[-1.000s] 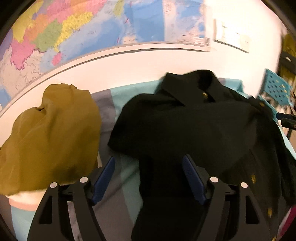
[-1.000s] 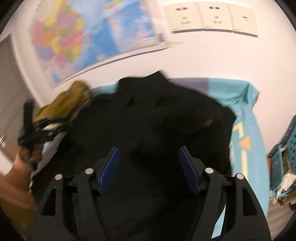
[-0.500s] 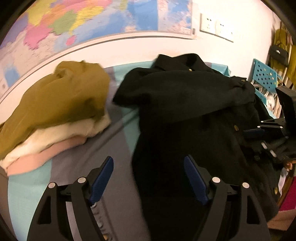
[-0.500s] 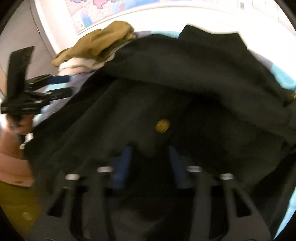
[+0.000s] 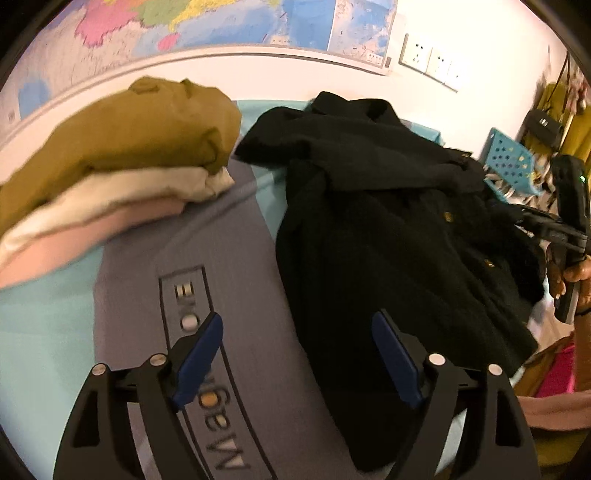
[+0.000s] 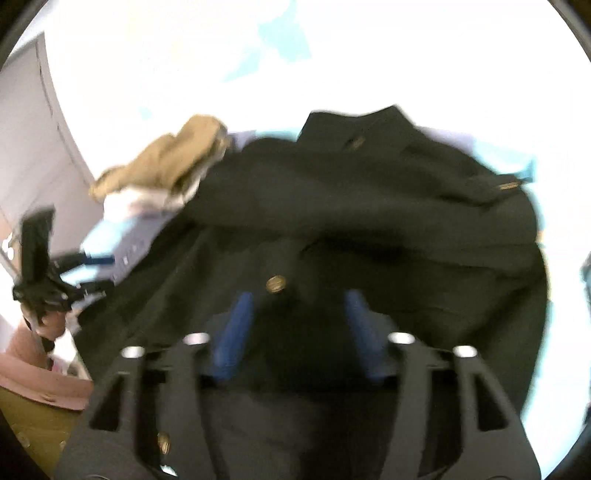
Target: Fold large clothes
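The left gripper has its jaws wide apart and they are opening; nothing is between them. Under the left finger lies the grey and turquoise cover with printed letters, and under the right finger is the edge of the black coat.

The right gripper also has its jaws apart and opening. They hang over the black coat, close to a gold button, but the picture is blurred and I cannot tell if the pads touch the cloth.

The coat lies spread on the cover, its collar toward the wall, with one sleeve folded across the chest. Its right side hangs over the edge.

Beside the coat, on the left, is a pile of folded clothes: mustard on top, then cream, then pink. Behind it hangs a wall map, and further right a turquoise basket stands.
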